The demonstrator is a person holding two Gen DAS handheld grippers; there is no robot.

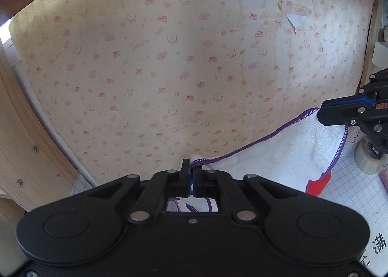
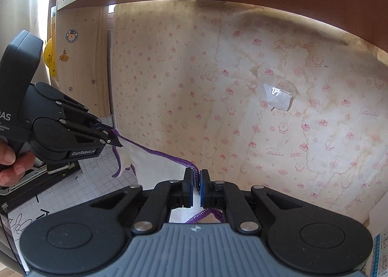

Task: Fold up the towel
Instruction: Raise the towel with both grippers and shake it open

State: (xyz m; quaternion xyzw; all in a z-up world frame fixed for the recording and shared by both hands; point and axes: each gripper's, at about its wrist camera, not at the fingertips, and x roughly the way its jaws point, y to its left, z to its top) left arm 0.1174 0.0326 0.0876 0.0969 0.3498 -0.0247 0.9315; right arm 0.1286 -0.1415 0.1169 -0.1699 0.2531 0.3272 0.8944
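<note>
Behind towel [image 1: 278,153]: patterned wallpaper [image 1: 169,71], torn.

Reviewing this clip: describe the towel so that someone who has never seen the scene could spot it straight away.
Start at the big cream wall covering printed with pink cakes and stars. Below it, the left gripper and right gripper hold a cloth stretched between them. That is the towel: white terry with a purple stitched hem and a red patch at one lower corner.

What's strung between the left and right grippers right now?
Only the towel's purple-stitched edge, running from the left gripper to the right gripper; the right wrist view shows it.
</note>
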